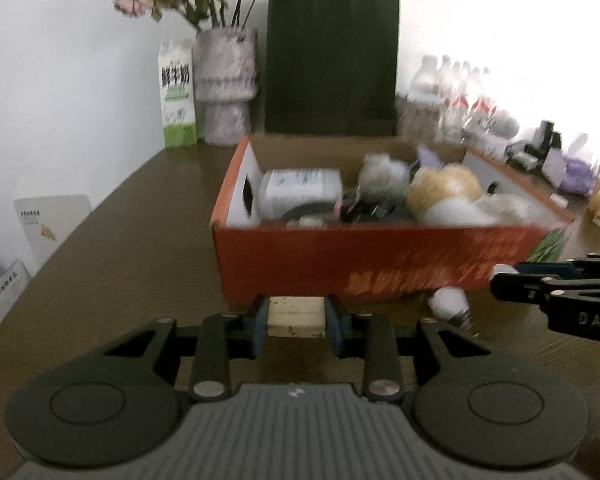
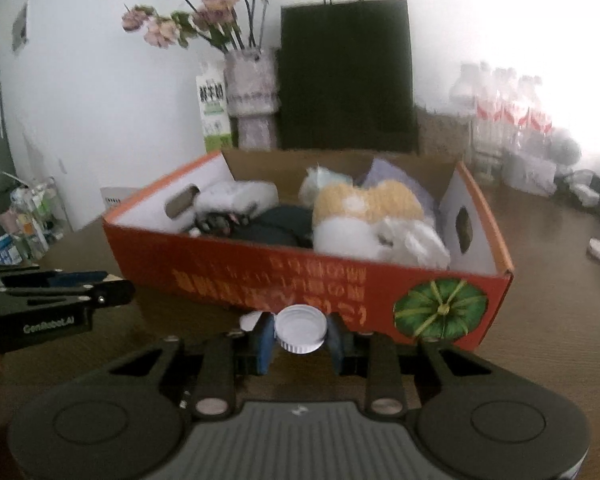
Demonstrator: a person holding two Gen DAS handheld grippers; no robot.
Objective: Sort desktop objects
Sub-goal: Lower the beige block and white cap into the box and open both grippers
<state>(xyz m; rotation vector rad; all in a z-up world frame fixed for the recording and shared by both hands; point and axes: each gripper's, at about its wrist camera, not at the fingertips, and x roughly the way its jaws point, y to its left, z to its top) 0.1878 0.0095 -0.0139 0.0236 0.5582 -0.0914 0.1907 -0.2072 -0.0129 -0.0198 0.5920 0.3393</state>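
A stiff, light wooden block (image 1: 296,317) is clamped across its flat sides by the left gripper (image 1: 297,322). A light, slippery white bottle cap (image 2: 300,329) is pinched at its ribbed rim by the right gripper (image 2: 300,338), both just before the near wall of the orange box (image 2: 260,280).

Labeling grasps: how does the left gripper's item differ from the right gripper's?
The left gripper holds a pale wooden block, square-edged; the right gripper holds a white bottle cap, round and ribbed. The block looks tan, the cap bright white. Both are pinched in front of the orange box.

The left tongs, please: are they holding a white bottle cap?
No, the left tongs are shut on a pale wooden block; the white cap sits in the right tongs.
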